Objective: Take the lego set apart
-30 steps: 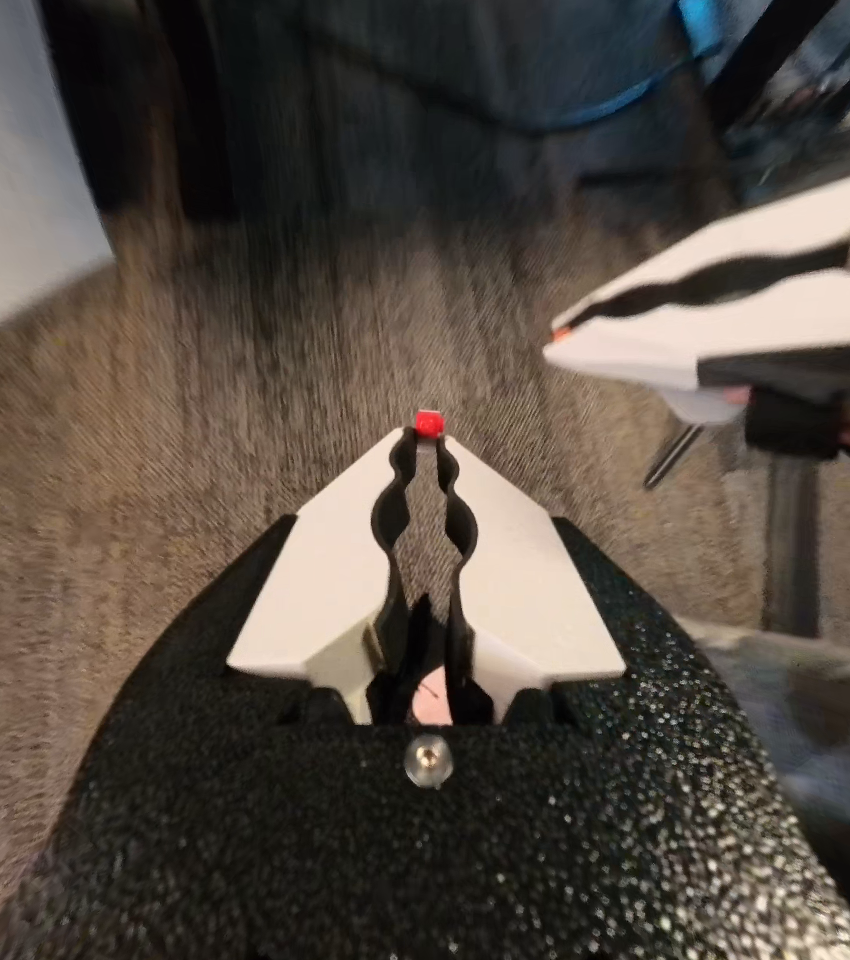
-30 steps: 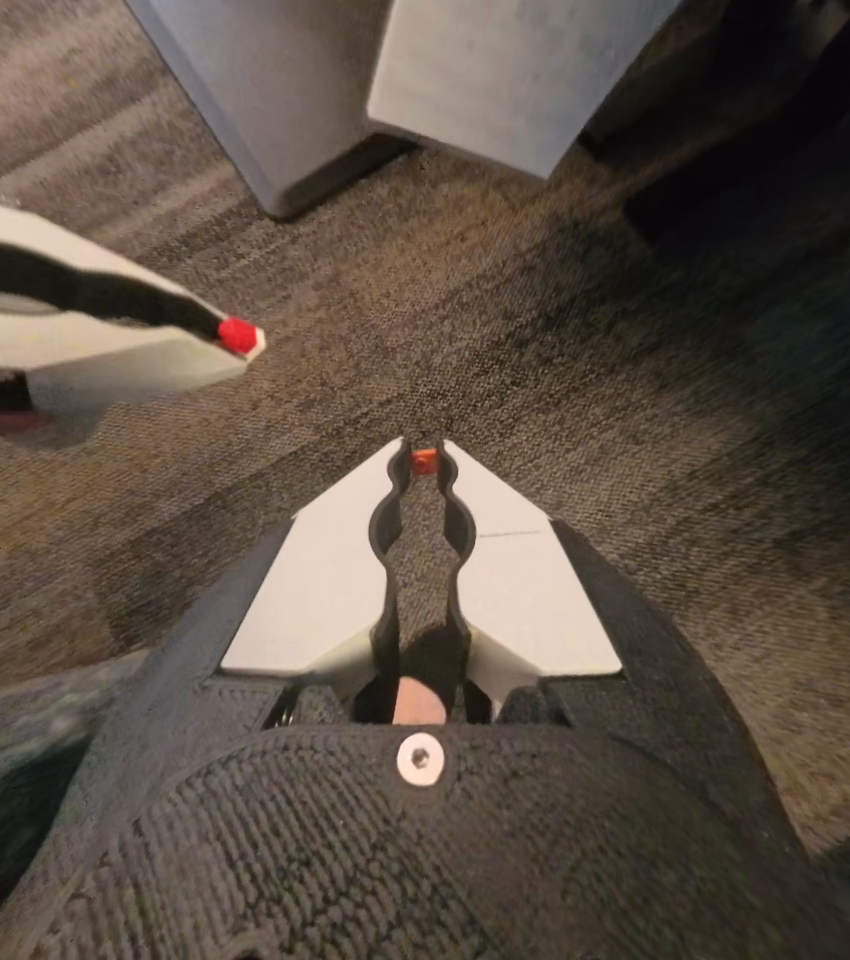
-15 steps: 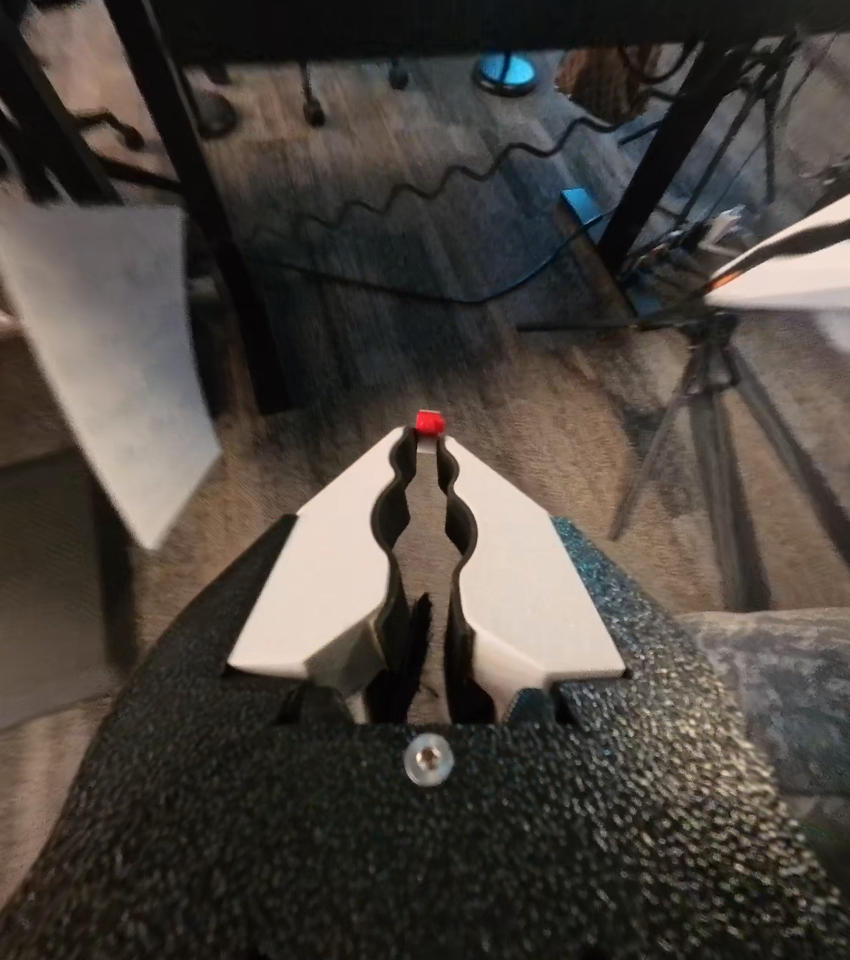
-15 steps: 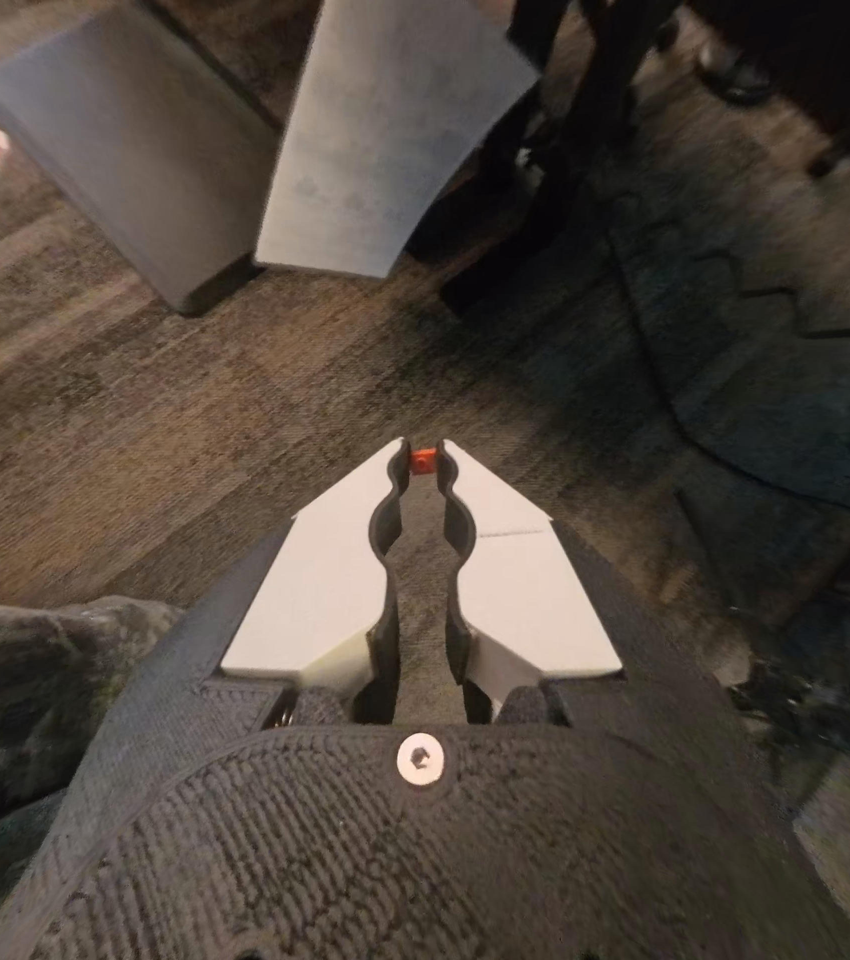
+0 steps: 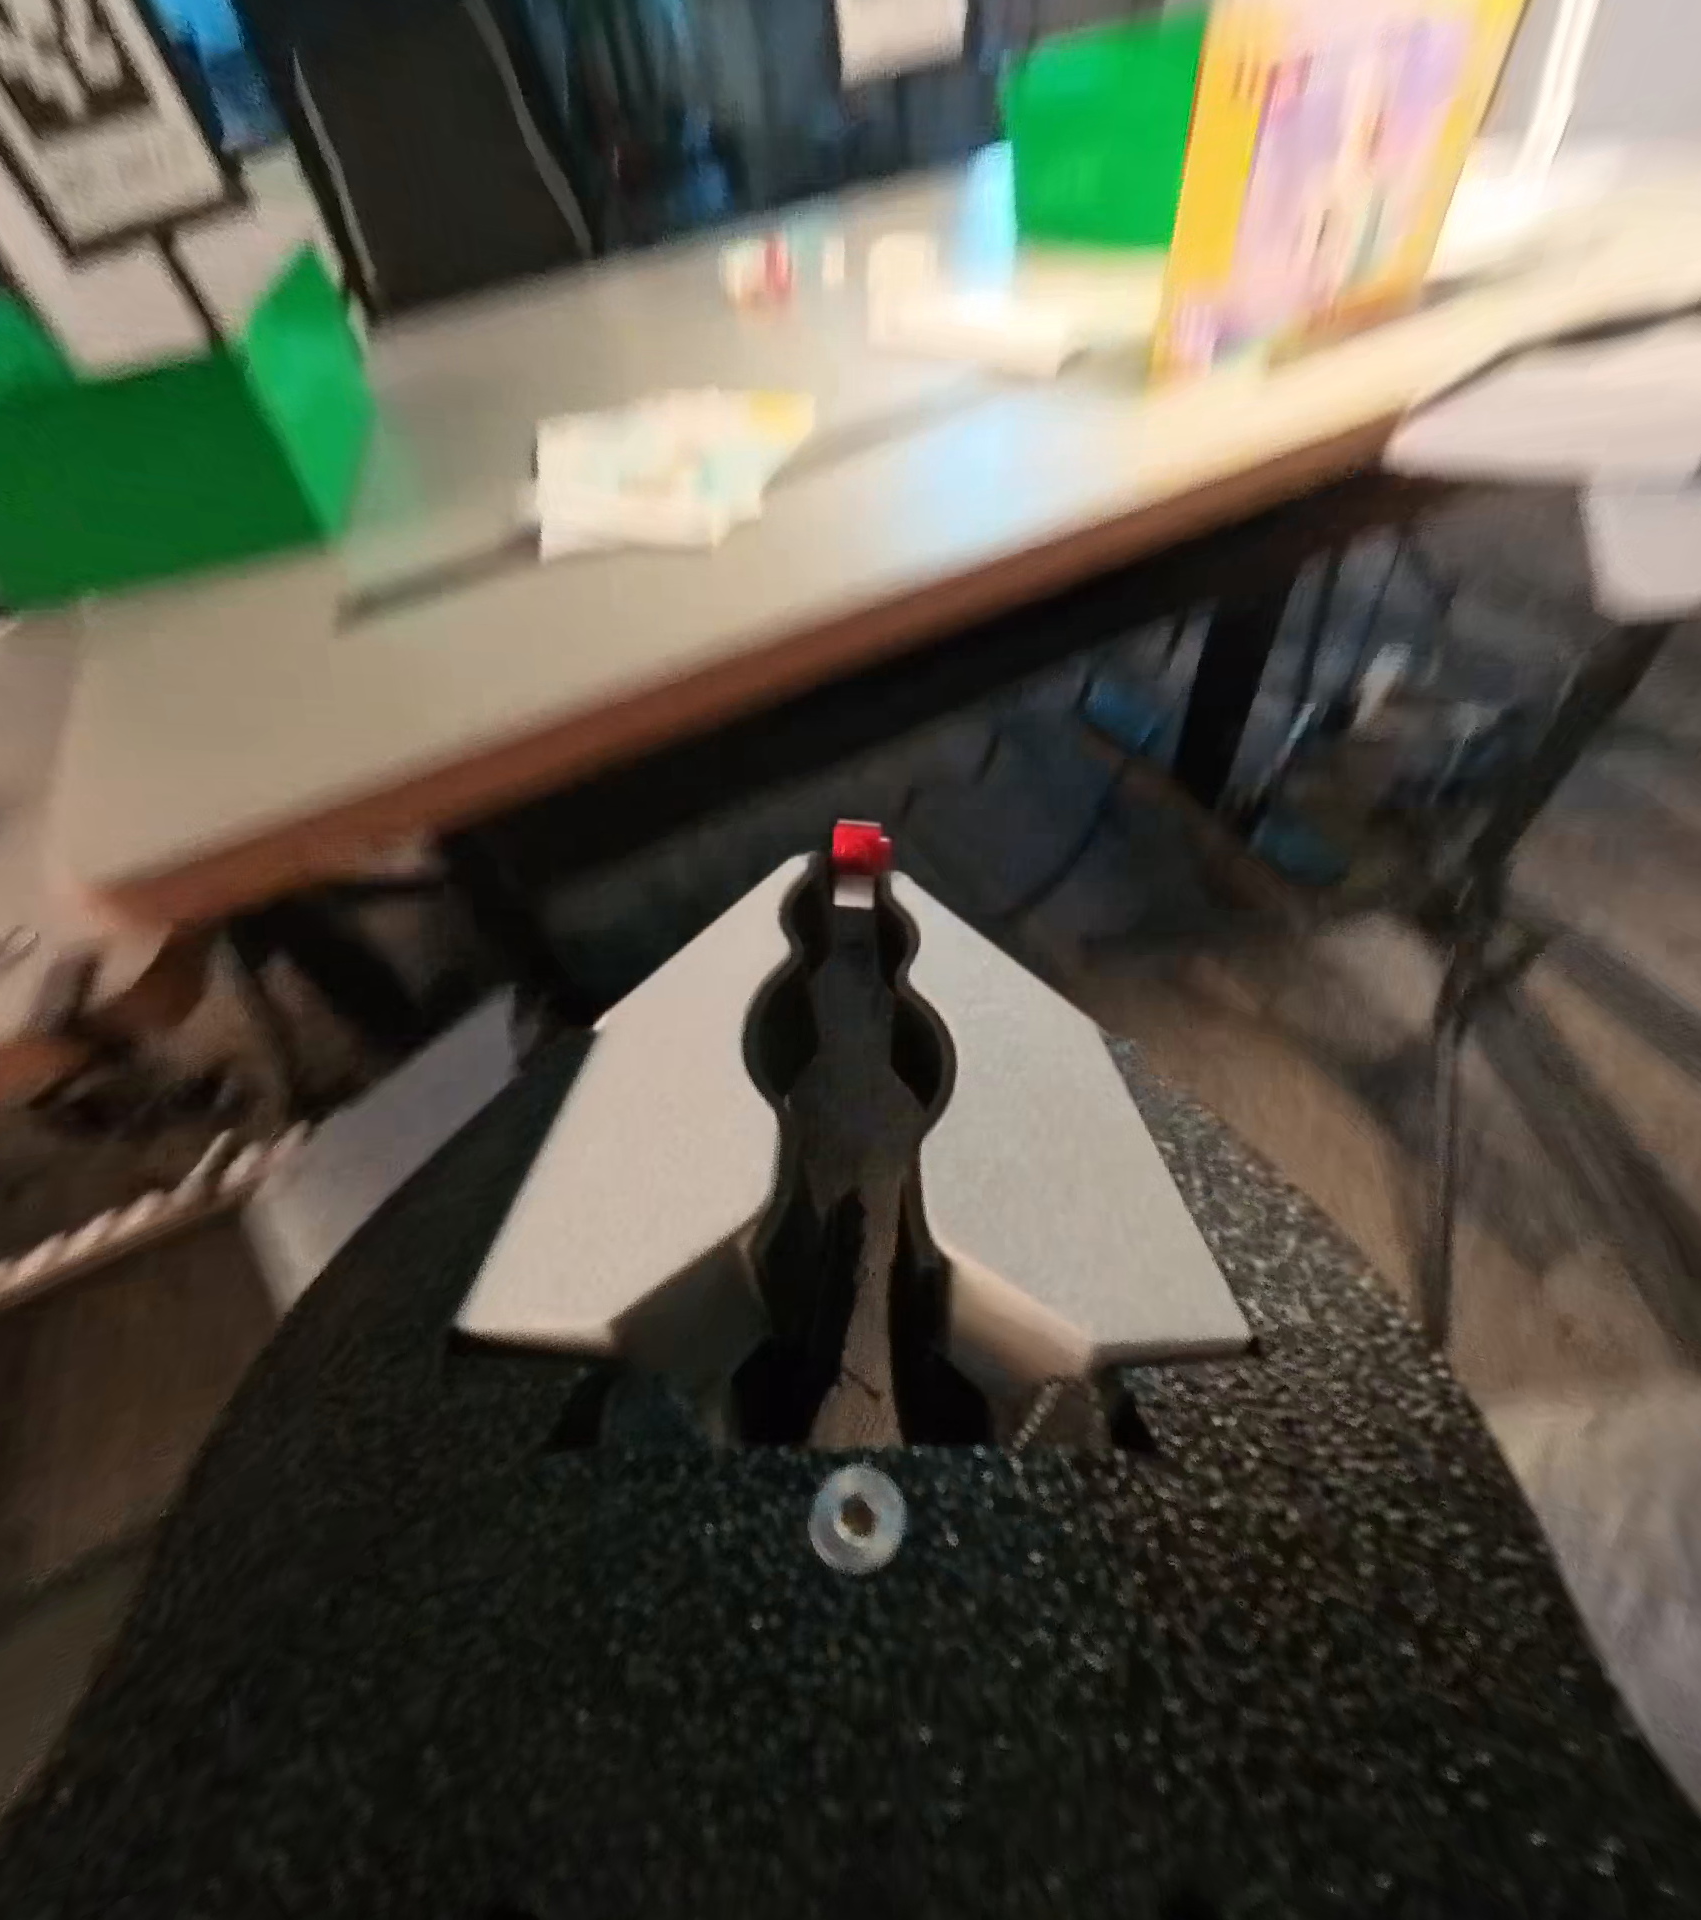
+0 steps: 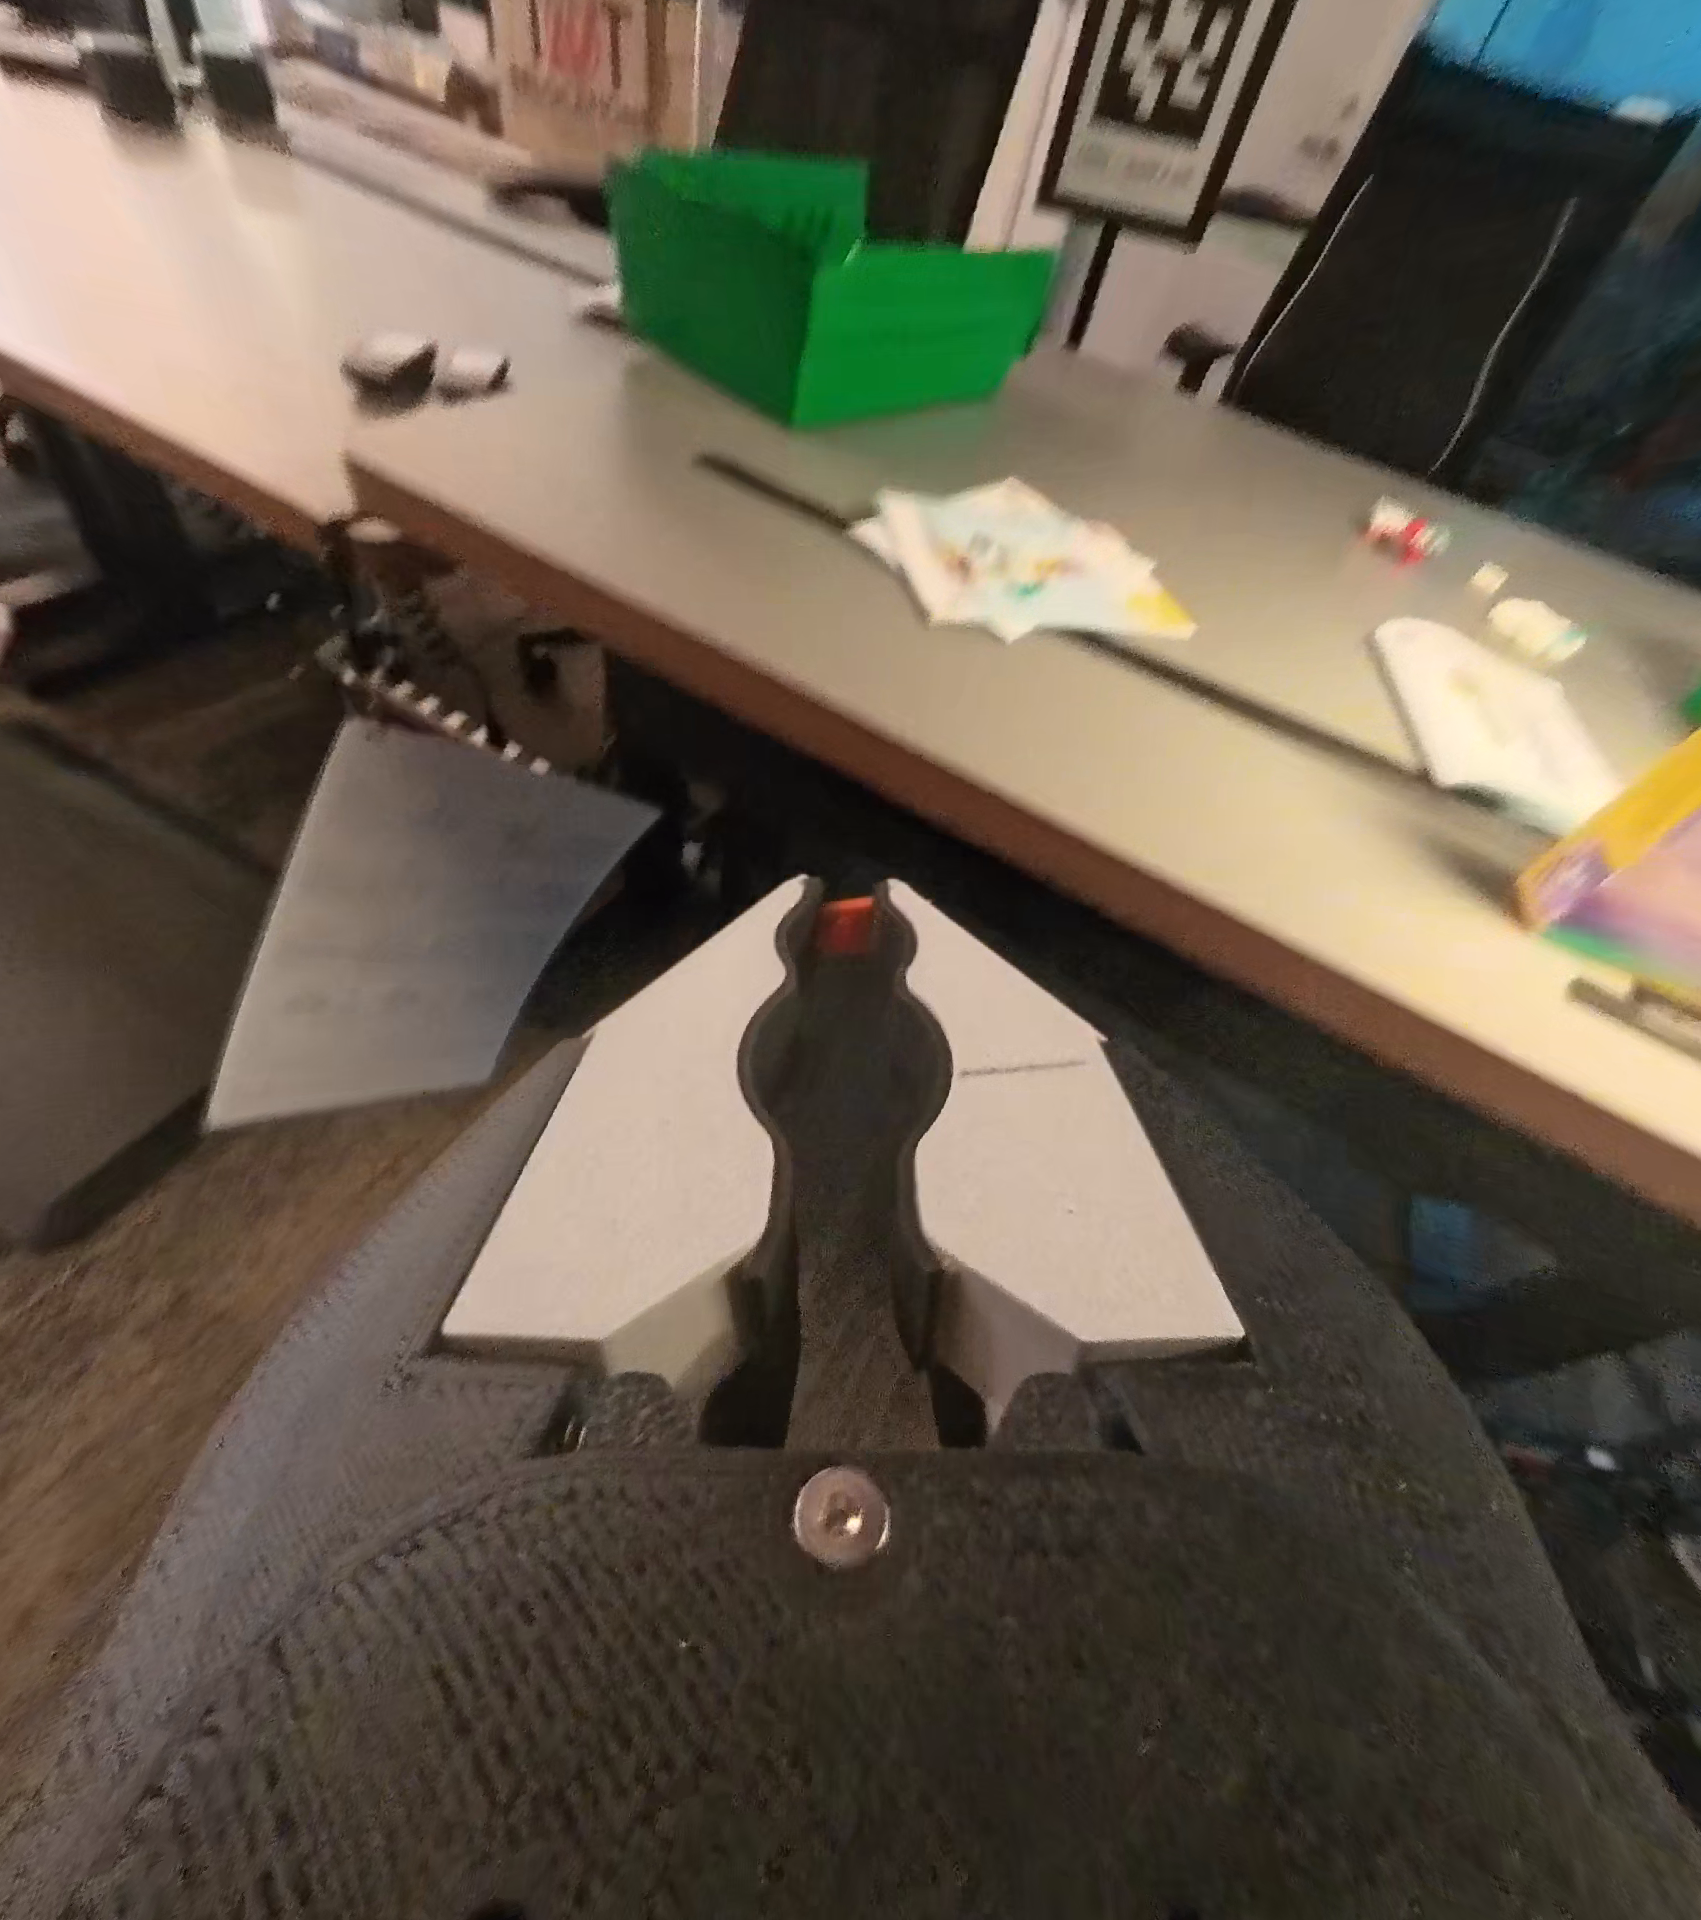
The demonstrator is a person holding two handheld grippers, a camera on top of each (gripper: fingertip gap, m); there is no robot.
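Right now I have both tools below the level of the long grey table with the brown edge, pointing up towards it. My left gripper is pinching a tiny red brick at the very tips of its white fingers, and my right gripper is pressed onto a small orange-red brick seated slightly deeper between its tips. The rest of the lego set, as far as I can judge through the blur, is the little red and white cluster lying on the tabletop beyond the fanned paper leaflets, with a green folded box and a yellow and purple carton nearby. My worry is the left brick (it sits proud of the fingertips, barely caught): a fast swing or a knock against the table edge could flick it to the floor, where it would be hard to find.
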